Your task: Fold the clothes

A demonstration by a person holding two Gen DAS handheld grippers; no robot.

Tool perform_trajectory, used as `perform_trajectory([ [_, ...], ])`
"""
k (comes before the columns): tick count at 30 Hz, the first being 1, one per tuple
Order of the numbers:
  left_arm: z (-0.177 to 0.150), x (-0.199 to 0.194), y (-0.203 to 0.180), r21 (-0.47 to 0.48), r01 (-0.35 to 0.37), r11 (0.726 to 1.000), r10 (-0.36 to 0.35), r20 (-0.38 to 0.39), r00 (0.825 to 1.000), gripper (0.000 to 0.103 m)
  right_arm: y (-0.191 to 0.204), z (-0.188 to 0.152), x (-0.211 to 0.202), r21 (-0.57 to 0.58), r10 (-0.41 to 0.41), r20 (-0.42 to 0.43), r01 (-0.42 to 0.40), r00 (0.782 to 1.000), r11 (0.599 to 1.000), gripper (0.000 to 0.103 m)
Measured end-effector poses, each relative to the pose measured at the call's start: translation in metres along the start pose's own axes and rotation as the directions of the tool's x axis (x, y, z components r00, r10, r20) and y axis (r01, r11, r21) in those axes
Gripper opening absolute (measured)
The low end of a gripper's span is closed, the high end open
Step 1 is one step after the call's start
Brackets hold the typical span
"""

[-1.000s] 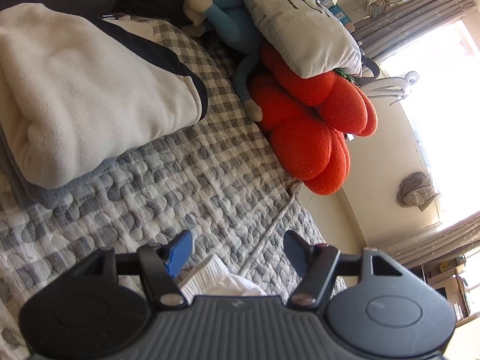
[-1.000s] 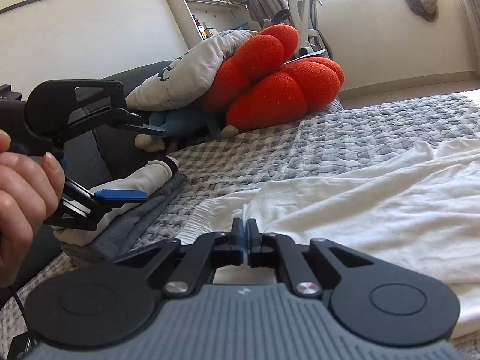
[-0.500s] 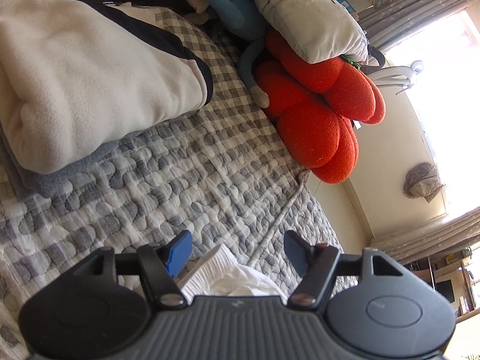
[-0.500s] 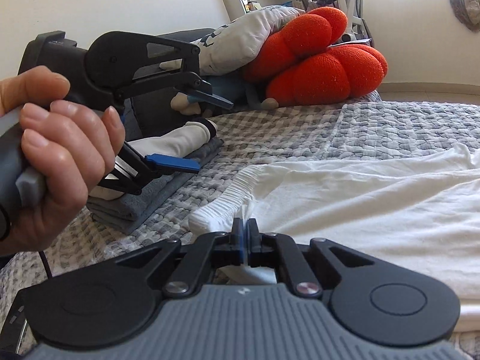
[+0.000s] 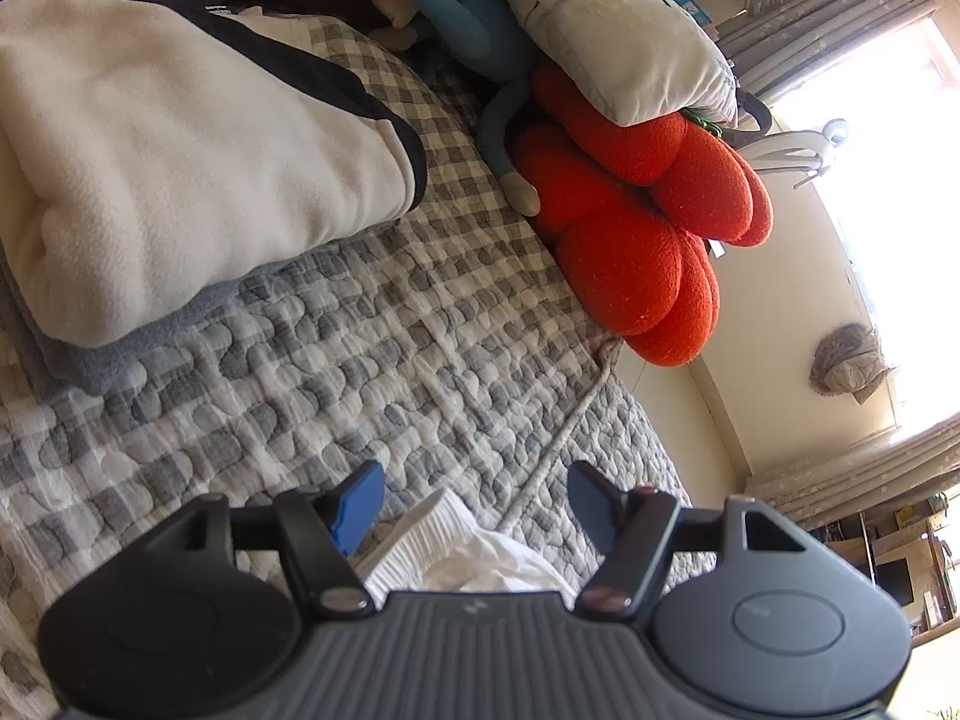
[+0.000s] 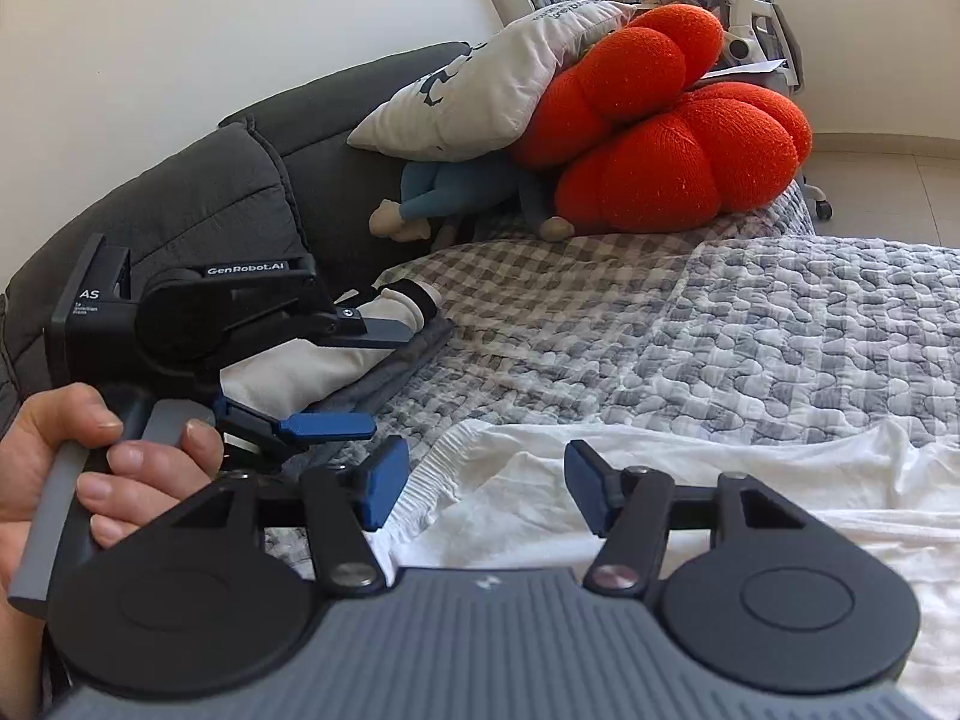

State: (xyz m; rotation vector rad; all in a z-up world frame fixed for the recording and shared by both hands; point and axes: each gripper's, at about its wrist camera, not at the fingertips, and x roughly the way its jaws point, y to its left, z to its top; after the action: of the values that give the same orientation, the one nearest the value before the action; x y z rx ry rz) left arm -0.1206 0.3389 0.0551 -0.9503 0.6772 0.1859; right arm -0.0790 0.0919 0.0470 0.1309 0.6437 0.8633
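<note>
At the far left a hand (image 6: 90,480) grips the handle of the left gripper (image 6: 366,378), its fingers spread wide with nothing between them, poised over the quilt (image 6: 780,348) near a folded cream fleece (image 5: 180,138) stacked on grey cloth. Just right of it, the white garment (image 6: 690,498) lies rumpled across the bed, thin and creased, its ribbed, gathered hem (image 6: 438,474) turned toward both tools. The right gripper (image 6: 480,480) hangs over that hem, fingers wide apart and holding nothing. Farther back, a grey pillow (image 6: 498,84) leans on a red knitted cushion (image 6: 678,150) with a blue soft toy (image 6: 444,186) tucked under them.
</note>
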Motion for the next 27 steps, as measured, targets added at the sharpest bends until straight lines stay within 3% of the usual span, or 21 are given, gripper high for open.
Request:
perform_trajectory([
  [4, -0.001, 0.003, 0.0, -0.003, -0.005, 1.0, 0.005, -0.006, 1.0, 0.069, -0.005, 0.014, 0.044, -0.159, -0.063, -0.15, 0.038, 0.987, 0.987, 0.062],
  [6, -0.001, 0.005, 0.001, -0.009, -0.009, 1.0, 0.008, -0.012, 1.0, 0.069, -0.002, 0.015, 0.063, -0.21, -0.061, -0.213, 0.016, 0.975, 0.978, 0.062],
  [9, -0.001, 0.008, 0.003, -0.019, -0.013, 1.0, 0.012, -0.022, 1.0, 0.069, 0.003, 0.012, 0.083, -0.247, -0.038, -0.306, -0.04, 0.951, 0.968, 0.054],
  [10, -0.001, 0.009, 0.002, -0.021, -0.009, 1.0, 0.009, -0.027, 1.0, 0.069, 0.007, 0.009, 0.087, -0.296, -0.071, -0.317, -0.028, 0.946, 0.955, 0.049],
  [12, -0.001, 0.009, 0.0, -0.016, 0.0, 1.0, -0.001, -0.029, 1.0, 0.069, 0.01, 0.007, 0.086, -0.336, -0.08, -0.304, -0.029, 0.949, 0.941, 0.032],
  [13, -0.001, 0.009, -0.001, -0.011, 0.005, 1.0, -0.005, -0.028, 1.0, 0.069, 0.01, 0.007, 0.083, -0.347, -0.073, -0.296, -0.036, 0.952, 0.937, 0.011],
  [21, -0.001, 0.008, 0.0, -0.01, -0.006, 1.0, 0.005, -0.018, 1.0, 0.069, 0.026, 0.004, 0.068, -0.487, -0.062, -0.185, -0.036, 0.981, 0.872, 0.011],
  [27, 0.0, 0.007, 0.0, -0.012, -0.014, 1.0, 0.014, -0.013, 1.0, 0.069, 0.028, 0.006, 0.065, -0.522, -0.047, -0.162, -0.046, 0.986, 0.851, 0.011],
])
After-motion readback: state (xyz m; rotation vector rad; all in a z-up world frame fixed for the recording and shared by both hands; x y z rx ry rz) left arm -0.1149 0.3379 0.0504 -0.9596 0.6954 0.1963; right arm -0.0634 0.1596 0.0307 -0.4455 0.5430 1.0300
